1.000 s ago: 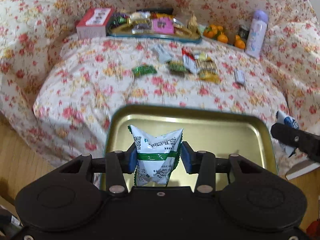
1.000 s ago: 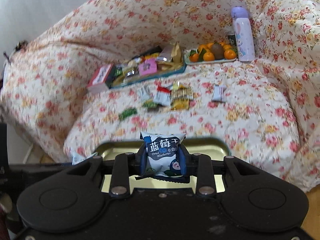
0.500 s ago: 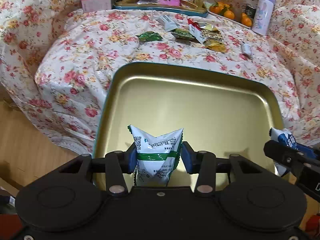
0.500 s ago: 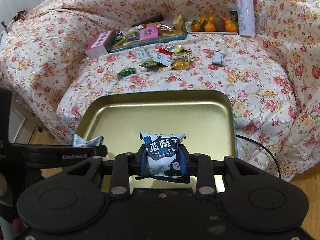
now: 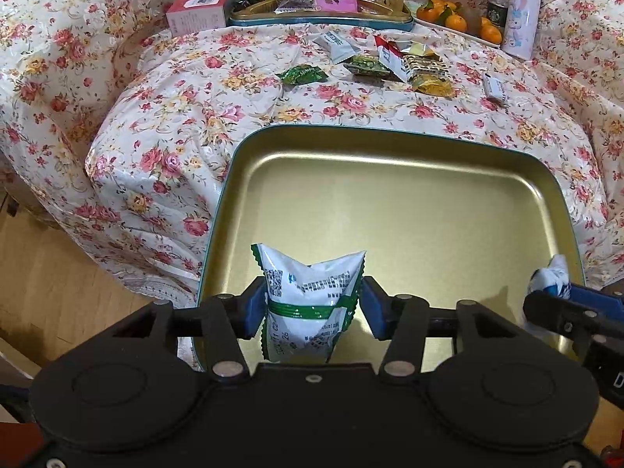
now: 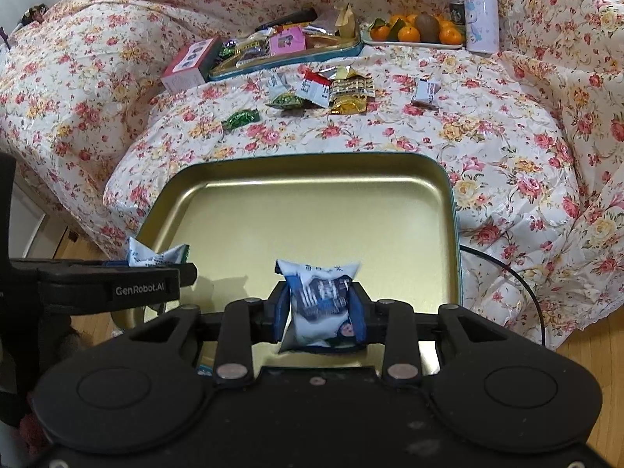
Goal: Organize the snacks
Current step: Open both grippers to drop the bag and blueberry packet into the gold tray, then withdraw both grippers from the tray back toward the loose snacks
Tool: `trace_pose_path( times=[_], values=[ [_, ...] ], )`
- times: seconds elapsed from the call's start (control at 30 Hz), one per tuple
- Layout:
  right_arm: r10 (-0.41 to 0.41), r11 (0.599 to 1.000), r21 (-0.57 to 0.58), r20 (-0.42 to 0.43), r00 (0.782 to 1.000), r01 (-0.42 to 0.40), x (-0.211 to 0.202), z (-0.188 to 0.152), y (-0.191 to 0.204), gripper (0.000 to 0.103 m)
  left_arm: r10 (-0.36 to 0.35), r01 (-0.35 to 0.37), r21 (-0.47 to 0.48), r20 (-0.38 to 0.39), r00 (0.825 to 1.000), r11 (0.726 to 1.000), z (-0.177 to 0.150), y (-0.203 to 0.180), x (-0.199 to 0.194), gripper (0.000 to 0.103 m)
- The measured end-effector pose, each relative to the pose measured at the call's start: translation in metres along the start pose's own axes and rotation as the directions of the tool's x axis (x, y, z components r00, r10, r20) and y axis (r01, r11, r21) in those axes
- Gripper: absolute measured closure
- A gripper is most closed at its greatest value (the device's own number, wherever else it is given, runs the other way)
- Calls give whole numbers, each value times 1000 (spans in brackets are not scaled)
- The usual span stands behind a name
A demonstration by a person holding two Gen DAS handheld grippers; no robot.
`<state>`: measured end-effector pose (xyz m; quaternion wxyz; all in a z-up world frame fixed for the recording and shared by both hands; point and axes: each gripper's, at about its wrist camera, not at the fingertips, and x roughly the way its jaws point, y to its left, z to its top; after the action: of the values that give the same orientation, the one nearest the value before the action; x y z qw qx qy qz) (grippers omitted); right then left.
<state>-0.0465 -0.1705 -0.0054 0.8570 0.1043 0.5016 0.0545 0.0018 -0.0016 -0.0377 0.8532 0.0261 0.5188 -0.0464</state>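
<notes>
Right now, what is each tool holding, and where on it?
The left tool pinches a white and green snack packet across its middle; the right tool pinches a blue and white snack packet by its sides.

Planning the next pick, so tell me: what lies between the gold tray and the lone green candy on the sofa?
Only bare floral cover separates the gold tray and green candy, shown in both wrist views.

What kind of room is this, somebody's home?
Most likely a living room: a sofa under a floral cover, a plate of oranges and a pastel flask by its backrest, wooden floor.
</notes>
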Motion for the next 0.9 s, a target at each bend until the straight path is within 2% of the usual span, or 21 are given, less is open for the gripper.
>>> trace_pose_path(
  times=[0.27,0.9],
  values=[
    [5,1000,-16,2,1000,-5,-1,-1,3,66,-6,6,15,2,1000,1000,-1,-2,-1,41],
    [6,1000,-14,-10,1000,-6,3,-3,3,65,10,-10,5,5,1000,1000,-1,0,-3,41]
  ],
)
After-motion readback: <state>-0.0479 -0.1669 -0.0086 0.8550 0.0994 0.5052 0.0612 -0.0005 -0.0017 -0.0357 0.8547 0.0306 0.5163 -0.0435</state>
